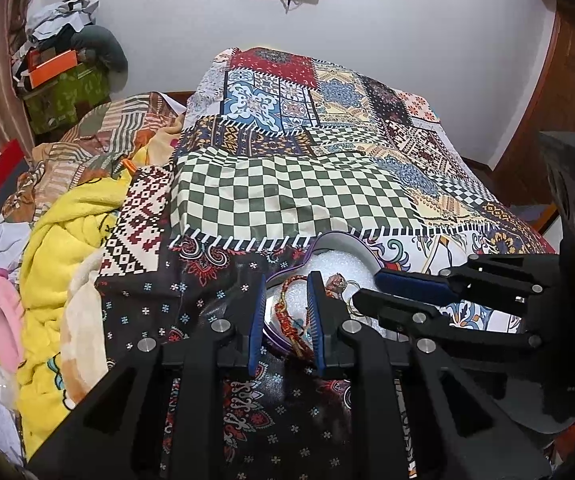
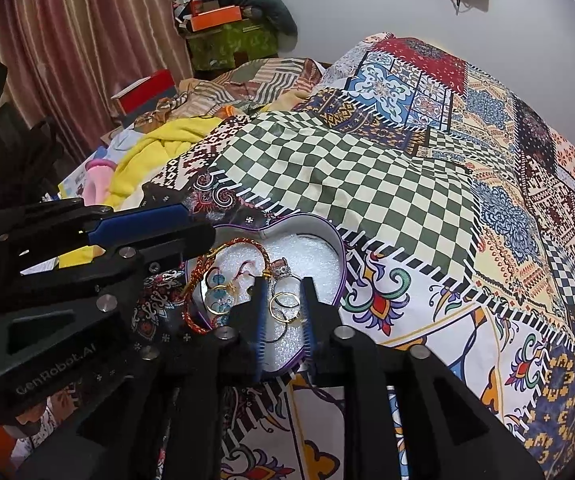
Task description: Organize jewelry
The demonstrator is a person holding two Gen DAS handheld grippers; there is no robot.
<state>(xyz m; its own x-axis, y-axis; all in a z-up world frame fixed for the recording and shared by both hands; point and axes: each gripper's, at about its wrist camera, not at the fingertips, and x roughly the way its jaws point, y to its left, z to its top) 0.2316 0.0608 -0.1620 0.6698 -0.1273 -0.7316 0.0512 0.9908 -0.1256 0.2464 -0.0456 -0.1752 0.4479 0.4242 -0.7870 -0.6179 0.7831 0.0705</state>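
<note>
A heart-shaped box (image 2: 342, 268) with a purple rim and white foam lining lies on the bedspread, its far wall (image 1: 343, 242) showing in the left wrist view. Inside it are a red-and-gold braided bracelet (image 2: 243, 242), a ring with a stone (image 2: 281, 268), a gold ring (image 2: 283, 303) and round pieces with blue beads (image 2: 217, 300). My right gripper (image 2: 284, 314) stands open over the box, its fingers either side of the gold ring. My left gripper (image 1: 286, 320) is open at the box's left edge, with the bracelet (image 1: 287, 308) running between its fingers. The two grippers' tips are close together.
The box rests on a patchwork bedspread (image 2: 367, 184) that rises behind it. A yellow blanket (image 1: 59, 248) and a pink object (image 1: 3, 316) lie to the left. Stacked boxes (image 2: 227, 36) and a curtain (image 2: 67, 40) stand at the far left wall.
</note>
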